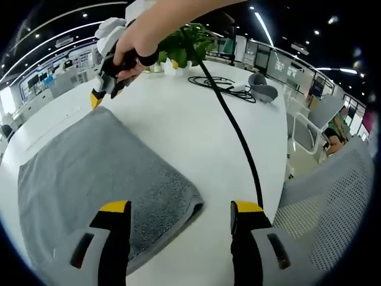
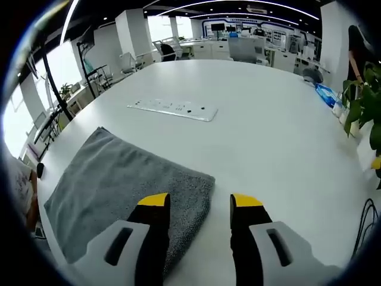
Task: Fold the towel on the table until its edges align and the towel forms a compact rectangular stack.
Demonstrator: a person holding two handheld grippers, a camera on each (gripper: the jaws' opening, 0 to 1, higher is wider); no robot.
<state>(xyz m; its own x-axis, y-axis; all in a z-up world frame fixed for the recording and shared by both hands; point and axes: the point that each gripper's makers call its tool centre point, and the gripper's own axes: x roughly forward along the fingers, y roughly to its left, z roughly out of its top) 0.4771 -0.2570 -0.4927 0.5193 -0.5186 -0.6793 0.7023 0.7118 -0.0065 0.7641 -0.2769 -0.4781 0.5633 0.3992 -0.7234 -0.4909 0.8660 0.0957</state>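
A grey towel lies flat on the white table as a folded rectangle with a thick near edge. In the left gripper view my left gripper is open, its left jaw over the towel's near edge and its right jaw over bare table. A hand holds my right gripper just beyond the towel's far corner. In the right gripper view the towel lies ahead and to the left. My right gripper is open above the towel's corner, with nothing between the jaws.
A black cable runs across the table from the right gripper. A potted plant, a coiled cable and a grey object sit at the far side. A white power strip lies beyond the towel. Mesh chairs stand alongside.
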